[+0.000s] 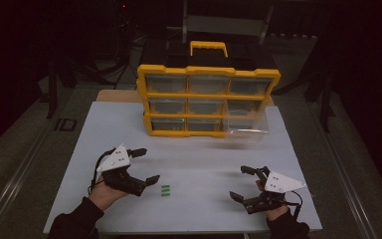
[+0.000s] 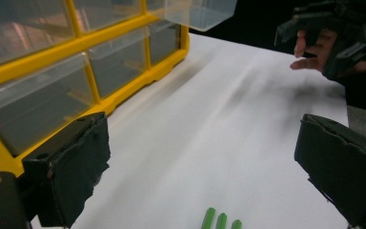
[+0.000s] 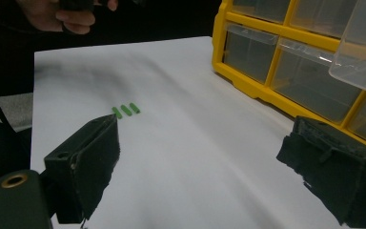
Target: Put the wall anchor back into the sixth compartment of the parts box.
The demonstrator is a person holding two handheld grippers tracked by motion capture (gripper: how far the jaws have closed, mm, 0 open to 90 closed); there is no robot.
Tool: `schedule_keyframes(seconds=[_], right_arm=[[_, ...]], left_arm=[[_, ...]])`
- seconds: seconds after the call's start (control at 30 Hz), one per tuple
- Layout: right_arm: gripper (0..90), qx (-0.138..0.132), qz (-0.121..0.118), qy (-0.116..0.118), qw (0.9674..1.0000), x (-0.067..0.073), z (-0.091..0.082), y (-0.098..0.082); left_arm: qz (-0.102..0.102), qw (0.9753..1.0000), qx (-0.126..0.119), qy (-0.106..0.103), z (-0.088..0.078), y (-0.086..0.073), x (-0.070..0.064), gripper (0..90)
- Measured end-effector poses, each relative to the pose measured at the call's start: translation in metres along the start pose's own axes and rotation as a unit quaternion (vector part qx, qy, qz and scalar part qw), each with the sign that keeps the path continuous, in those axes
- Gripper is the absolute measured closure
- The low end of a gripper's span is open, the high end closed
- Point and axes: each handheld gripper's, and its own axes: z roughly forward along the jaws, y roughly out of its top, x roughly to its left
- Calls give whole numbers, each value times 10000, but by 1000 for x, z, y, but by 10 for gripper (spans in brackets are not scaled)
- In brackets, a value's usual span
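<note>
Both grippers, left (image 1: 138, 165) and right (image 1: 243, 182), hover wide-jawed and empty; next, I'd guess, grab the green pegs (image 1: 165, 190) for the pulled-out drawer (image 1: 247, 130).

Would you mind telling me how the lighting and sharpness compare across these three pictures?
High view: the white table is lit and the room around it is dark; the green pieces stay small but distinct. Left gripper view: soft streaky shadows cross the table, and the near black fingers look blurred. Right gripper view: the pulled-out clear drawer is hazy with glare.
</note>
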Motion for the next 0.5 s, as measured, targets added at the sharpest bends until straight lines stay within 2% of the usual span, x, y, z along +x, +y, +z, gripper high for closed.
schedule_keyframes(seconds=[0.27, 0.5], right_arm=[[104, 14, -3, 24, 10000, 0, 0, 0], [104, 18, -5, 35, 10000, 0, 1, 0]], left_arm=[[2, 9994, 276, -214, 18, -8, 1, 89], [-72, 9985, 479, -253, 25, -15, 3, 133]])
